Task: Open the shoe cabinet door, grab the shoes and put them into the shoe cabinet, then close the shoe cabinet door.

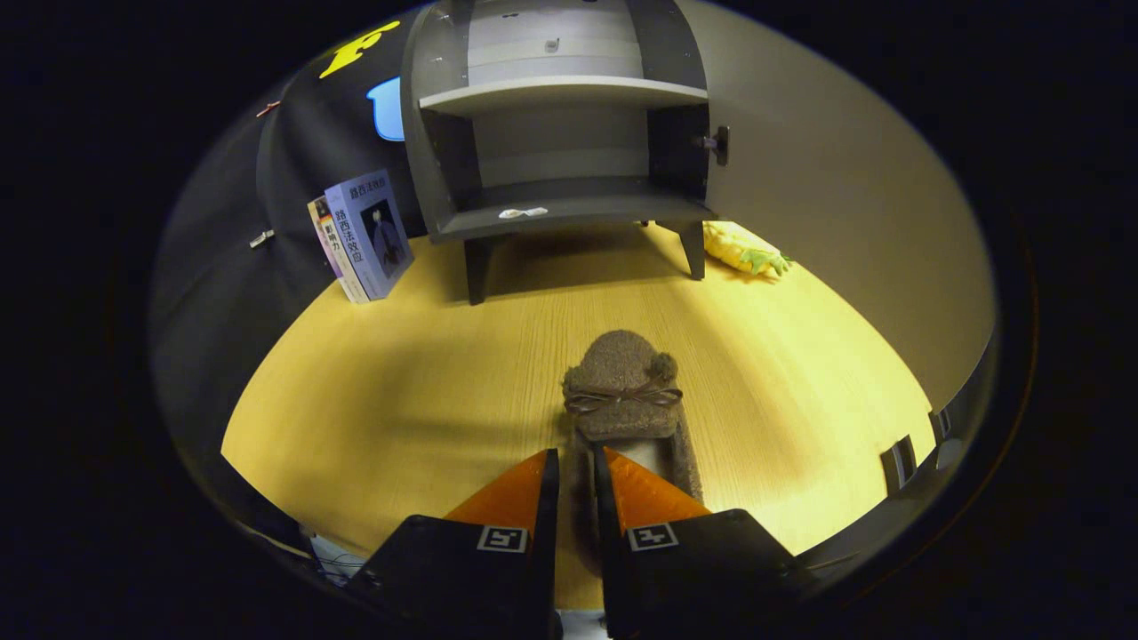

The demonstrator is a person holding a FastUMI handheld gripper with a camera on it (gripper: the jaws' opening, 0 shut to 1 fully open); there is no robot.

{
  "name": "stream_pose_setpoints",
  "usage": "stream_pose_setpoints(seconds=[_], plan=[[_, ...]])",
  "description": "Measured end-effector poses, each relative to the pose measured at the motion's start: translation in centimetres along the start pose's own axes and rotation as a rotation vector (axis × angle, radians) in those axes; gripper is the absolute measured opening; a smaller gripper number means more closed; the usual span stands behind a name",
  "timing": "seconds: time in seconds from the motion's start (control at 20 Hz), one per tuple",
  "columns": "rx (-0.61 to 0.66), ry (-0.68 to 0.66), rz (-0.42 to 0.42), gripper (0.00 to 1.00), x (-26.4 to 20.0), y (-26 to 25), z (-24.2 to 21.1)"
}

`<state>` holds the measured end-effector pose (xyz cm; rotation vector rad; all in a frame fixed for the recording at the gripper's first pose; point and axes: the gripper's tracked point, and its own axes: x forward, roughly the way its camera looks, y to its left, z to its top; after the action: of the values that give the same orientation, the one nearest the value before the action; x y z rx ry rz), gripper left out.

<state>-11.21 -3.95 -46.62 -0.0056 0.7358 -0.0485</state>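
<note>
— Where are your fingers right now?

— Your gripper (575,467) has its fingers drawn close together, pinching the left side wall of the brown fuzzy slipper (627,396) at its heel end. One finger sits outside the wall and the other inside the slipper's opening.

— And the slipper itself?

— It rests on the wooden tabletop (400,391), toe pointing away from you, just ahead of the fingers. A thin bow runs across its top, with a small pompom on the right side.

— What about the shoe cabinet?

— The grey shoe cabinet (560,142) stands well beyond the fingers, straight ahead, on short legs. Its door (827,178) is swung open to the right, with a knob (716,142) showing at the door's edge. You can see a middle shelf and the bottom shelf; a small white object (523,212) lies on the bottom shelf's front edge.

— Anything else around?

— Two books (364,236) stand left of the cabinet against the booth wall, and a yellow plush toy (742,249) lies right of the cabinet's leg, by the door.
</note>
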Motion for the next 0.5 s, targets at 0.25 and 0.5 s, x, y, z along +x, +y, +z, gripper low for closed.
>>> stream_pose_setpoints(seconds=[0.25, 0.5], plan=[[-0.011, 0.022, -0.007, 0.26, 1.8, -0.1, -1.1], [-0.021, 0.001, -0.047, 0.25, 4.2, -0.4, -0.5]])
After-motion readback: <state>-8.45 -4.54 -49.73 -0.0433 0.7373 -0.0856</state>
